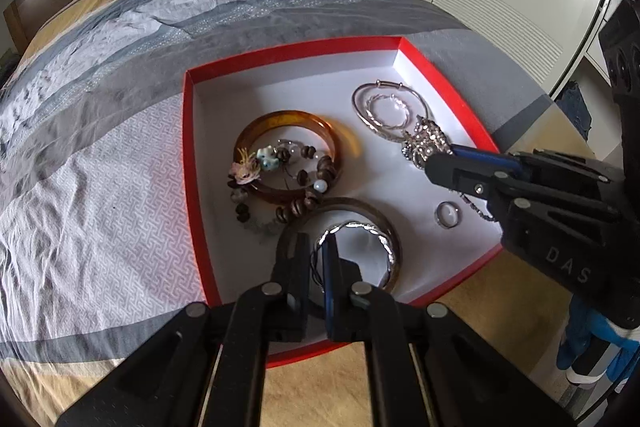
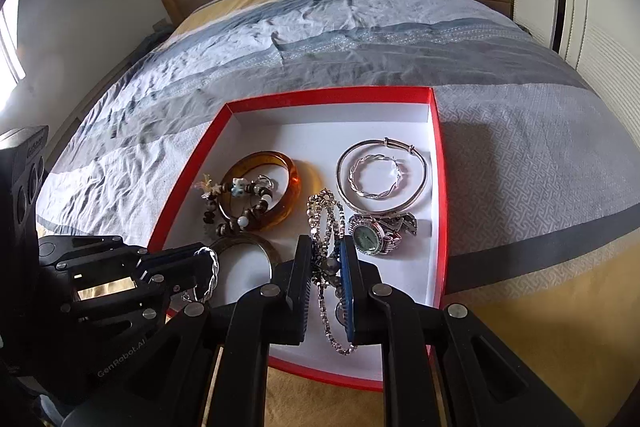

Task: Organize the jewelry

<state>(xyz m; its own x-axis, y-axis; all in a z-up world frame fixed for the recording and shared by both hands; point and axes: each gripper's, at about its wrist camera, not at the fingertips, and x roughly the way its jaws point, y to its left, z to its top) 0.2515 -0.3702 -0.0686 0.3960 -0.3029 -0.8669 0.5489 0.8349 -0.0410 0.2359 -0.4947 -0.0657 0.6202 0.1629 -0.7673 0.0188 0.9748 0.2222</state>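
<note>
Right gripper (image 2: 326, 263) clamped on a beaded chain necklace (image 2: 329, 223); chain's long axis runs along the fingers, one end draped toward the far side of the red tray (image 2: 439, 187), the other looping back under the jaws. Left gripper (image 1: 318, 259) pinched on a twisted silver bangle (image 1: 360, 231), which stands roughly on edge, lying inside a dark bangle (image 1: 394, 239) at the tray's near-left. Beyond: amber bangle (image 2: 280, 183) with bead bracelet (image 2: 248, 203), silver hoops (image 2: 380, 175), watch (image 2: 370, 237), all in the tray on the bed (image 2: 320, 39).
</note>
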